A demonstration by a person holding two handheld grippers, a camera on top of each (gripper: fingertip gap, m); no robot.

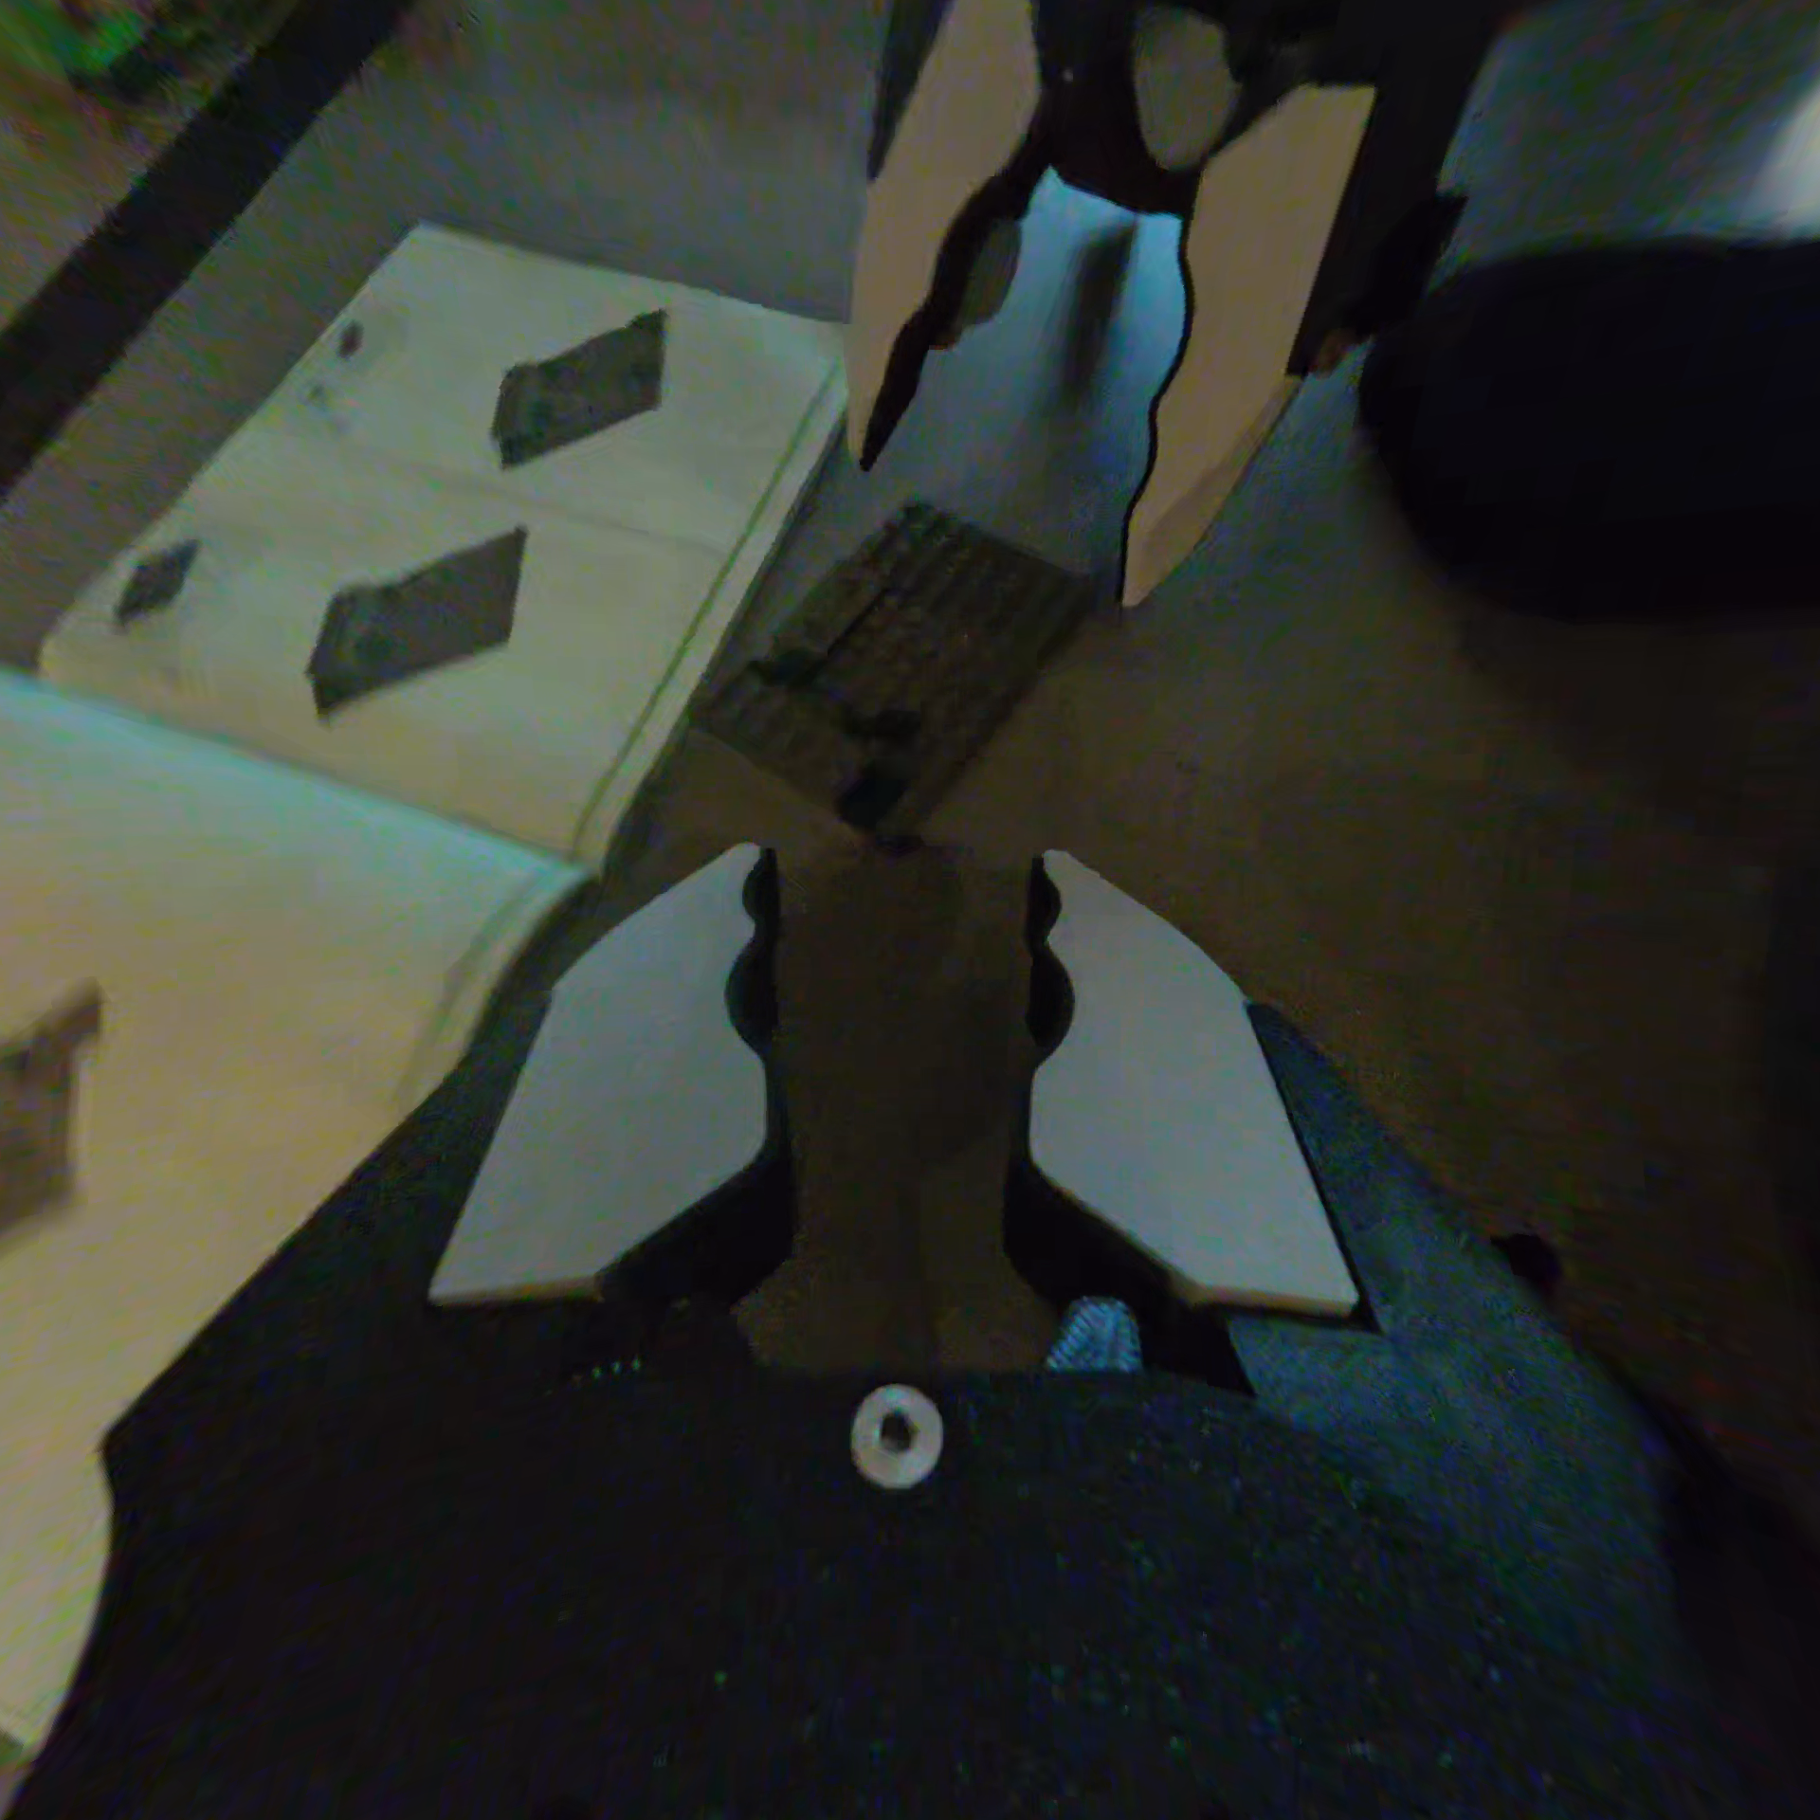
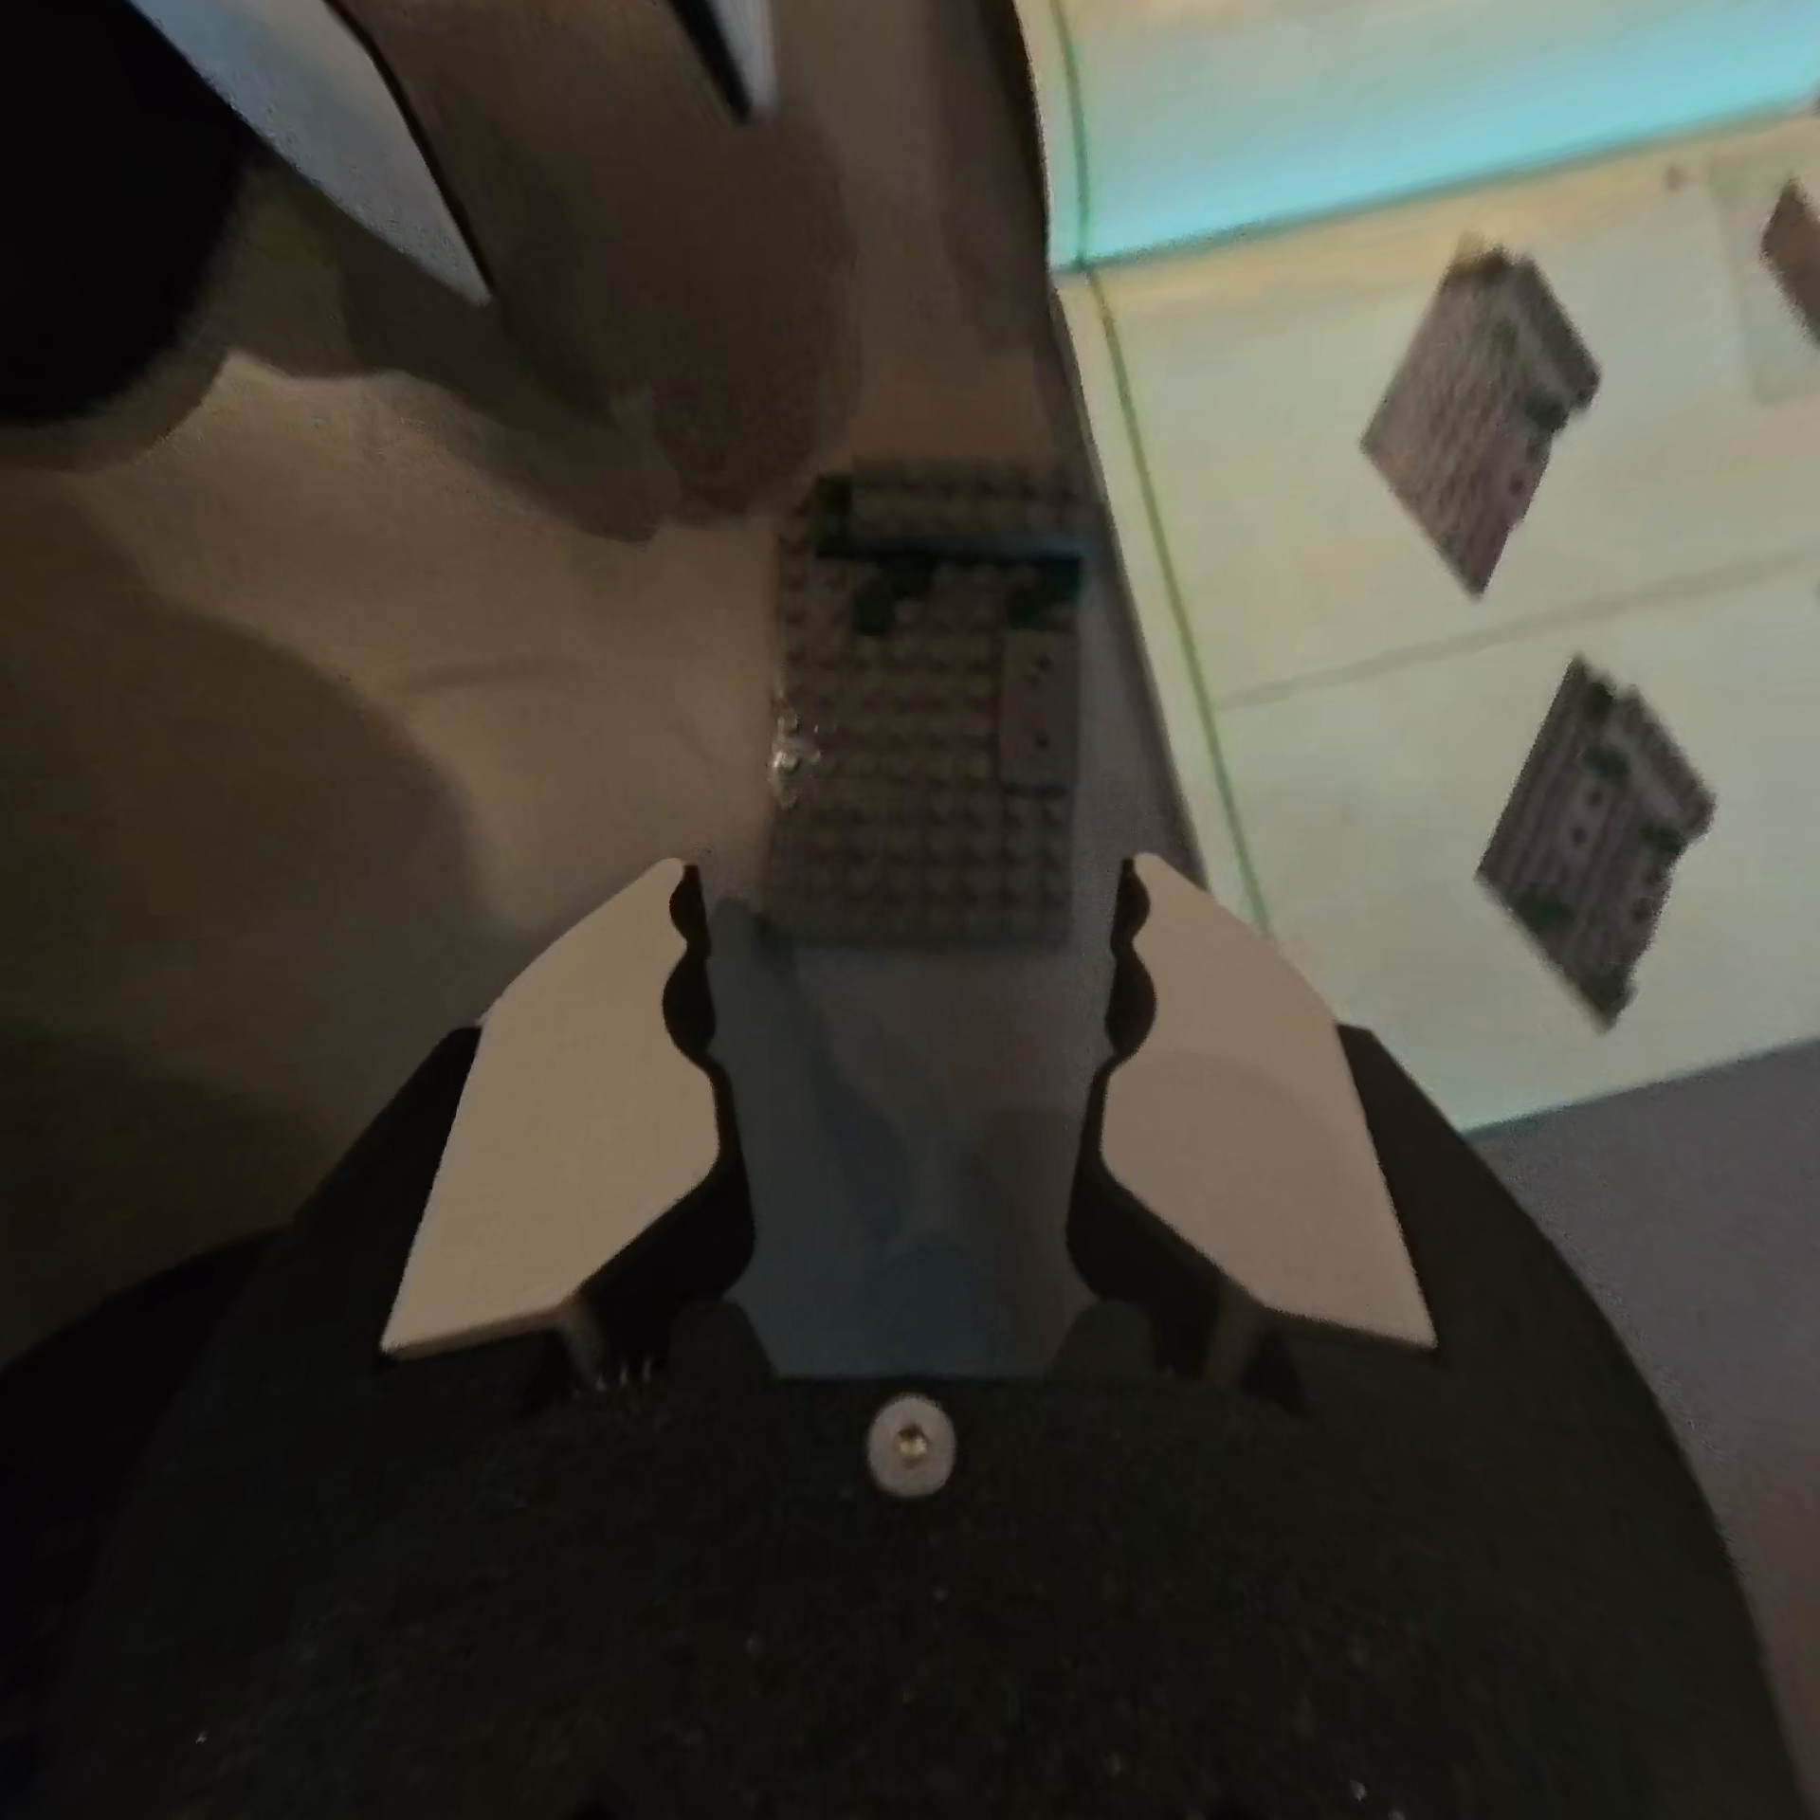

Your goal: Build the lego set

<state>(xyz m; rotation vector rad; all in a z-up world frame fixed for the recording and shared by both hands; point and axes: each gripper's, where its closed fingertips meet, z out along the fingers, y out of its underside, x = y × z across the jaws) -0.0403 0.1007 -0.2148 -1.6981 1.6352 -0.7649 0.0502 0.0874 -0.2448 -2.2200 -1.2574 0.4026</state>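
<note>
Grey plate [image 2: 926, 729] flat on table [image 1: 1379, 788], dead ahead of right gripper [image 2: 911, 877], long axis along its fingers, booklet [image 2: 1379, 689] just right; left gripper [image 1: 898, 862] opposite, corner nearest; both released, empty, about equally near.

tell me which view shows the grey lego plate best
The right wrist view: the grey lego plate lies nearly square-on beyond the open right gripper, its studs and darker pieces visible. The left wrist view shows the plate at an angle and blurrier, between the open left gripper and the other gripper.
</note>
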